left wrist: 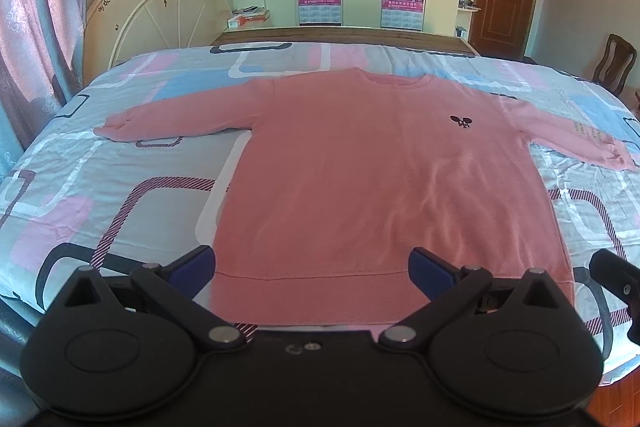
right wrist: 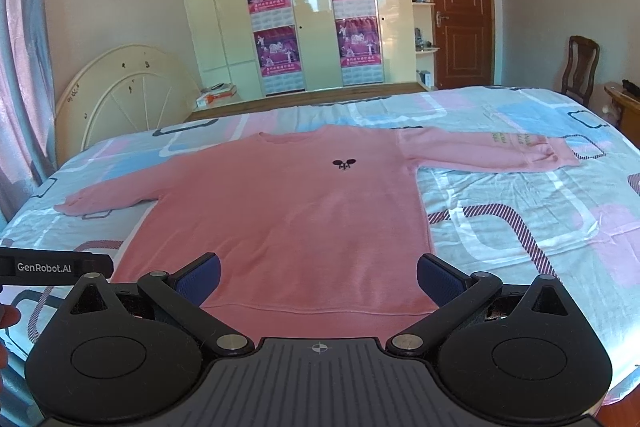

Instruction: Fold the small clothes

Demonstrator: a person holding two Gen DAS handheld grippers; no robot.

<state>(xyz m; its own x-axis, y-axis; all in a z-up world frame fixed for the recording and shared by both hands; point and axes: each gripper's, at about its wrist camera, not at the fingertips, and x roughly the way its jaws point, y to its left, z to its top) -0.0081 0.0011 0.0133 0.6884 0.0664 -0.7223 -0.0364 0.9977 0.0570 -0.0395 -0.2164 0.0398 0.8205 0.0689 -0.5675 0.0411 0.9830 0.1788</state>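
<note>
Your left gripper (left wrist: 312, 269) and right gripper (right wrist: 319, 277) both hovered with fingers spread wide and grasping nothing, each framing the near hem of the pink sweatshirt (left wrist: 372, 163). The garment lay flat and face up on the bed (left wrist: 80, 187), its hem just ahead of both sets of fingers, its collar far beyond them. To start well, you probably needed to drop each gripper to a hem corner and pinch only the sweatshirt, not the patterned sheet beneath; the fabric looked soft and likely to drag. Further out, the left sleeve (left wrist: 172, 117) stretched out past your left fingers, and the right sleeve (right wrist: 492, 151) past your right ones. Nothing lay on the garment to block a fold. Far beyond stood a wardrobe (right wrist: 312, 27) and a door (right wrist: 460, 15).
</note>
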